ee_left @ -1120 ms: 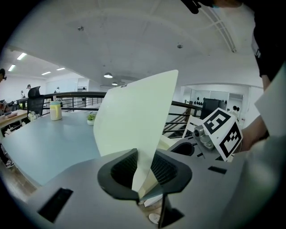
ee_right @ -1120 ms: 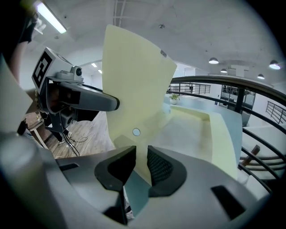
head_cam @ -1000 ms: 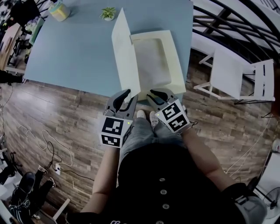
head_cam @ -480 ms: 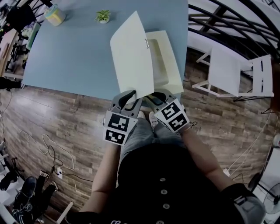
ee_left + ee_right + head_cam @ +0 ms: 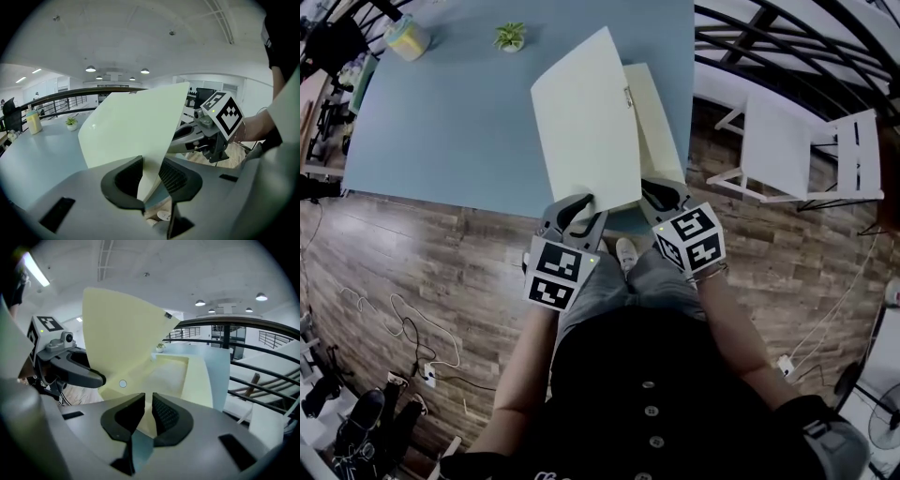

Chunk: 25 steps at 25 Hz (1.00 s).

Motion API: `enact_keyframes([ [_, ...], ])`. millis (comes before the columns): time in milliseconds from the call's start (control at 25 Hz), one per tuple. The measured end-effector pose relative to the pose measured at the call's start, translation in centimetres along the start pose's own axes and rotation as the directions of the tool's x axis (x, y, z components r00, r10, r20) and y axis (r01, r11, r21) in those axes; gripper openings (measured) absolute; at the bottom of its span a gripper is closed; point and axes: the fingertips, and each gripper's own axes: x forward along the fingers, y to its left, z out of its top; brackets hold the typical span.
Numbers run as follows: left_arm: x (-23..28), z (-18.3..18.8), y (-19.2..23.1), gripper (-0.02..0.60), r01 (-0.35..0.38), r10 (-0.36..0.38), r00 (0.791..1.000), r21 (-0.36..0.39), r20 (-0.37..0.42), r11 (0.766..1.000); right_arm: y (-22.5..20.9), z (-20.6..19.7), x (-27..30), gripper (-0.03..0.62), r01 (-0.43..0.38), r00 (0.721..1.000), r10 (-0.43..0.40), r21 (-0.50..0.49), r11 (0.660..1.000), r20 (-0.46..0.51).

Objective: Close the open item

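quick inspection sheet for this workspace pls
surface: blue table
job's things: cream box, lid half raised, tilting over base
clutter: potted plant, yellow container at far edge
grippers: left gripper jaws just opening, lid's near edge between them; right gripper jaws just closing at base's near corner, cream edge in their narrow gap, grip unclear
cables: loose cables on wooden floor
surroundings: white chair, dark railing

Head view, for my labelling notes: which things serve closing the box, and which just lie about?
In the job: box base, its raised lid, left tool, right tool.
Lying about: potted plant, yellow container, white chair.
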Motion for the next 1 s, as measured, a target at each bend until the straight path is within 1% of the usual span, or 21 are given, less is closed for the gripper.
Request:
enact_keyframes([
  [200,0.7,0.1,-0.6,0.117,0.011,-0.011,1.0,0.021,-0.022,1.0,-3.2,-0.1,-1.5,0.034,0.06,0.998,-0.061,0.078,0.995,0.018],
  [280,1.0,0.2,-0.9,0.118,0.017,-0.016,0.999,0.029,-0.027,0.999,-4.6,0.3,-2.2,0.022,0.087,0.995,-0.091,0.094,0.992,0.038],
  [320,1.1,0.3,-1.0,0.119,0.019,-0.018,0.999,0.032,-0.029,0.999,-5.4,0.7,-2.6,0.004,0.102,0.993,-0.107,0.104,0.989,0.052],
  [360,1.2,0.3,-1.1,0.12,0.021,-0.02,0.999,0.033,-0.031,0.999,-6.1,1.0,-2.9,0.005,0.11,0.991,-0.118,0.117,0.987,0.065],
  [440,1.5,0.3,-1.4,0.121,0.026,-0.024,0.999,0.037,-0.035,0.999,-7.3,1.8,-3.3,0.006,0.105,0.989,-0.119,0.151,0.983,0.086],
  [520,1.8,0.1,-1.6,0.123,0.03,-0.028,0.999,0.042,-0.042,0.999,-8.4,2.8,-3.6,0.026,0.1,0.987,-0.122,0.187,0.977,0.109],
  [640,2.1,0.1,-1.9,0.124,0.036,-0.033,0.998,0.048,-0.049,0.998,-9.6,4.5,-3.8,0.034,0.11,0.98,-0.142,0.213,0.971,0.142],
  [760,2.3,0.2,-2.2,0.126,0.045,-0.042,0.997,0.051,-0.058,0.998,-10.2,6.1,-3.7,0.042,0.09,0.976,-0.133,0.234,0.968,0.174],
  [1000,2.9,-0.1,-2.6,0.127,0.065,-0.06,0.995,0.065,-0.08,0.996,-11.4,9.6,-3.5,0.071,0.0,0.963,-0.08,0.301,0.954,0.256],
])
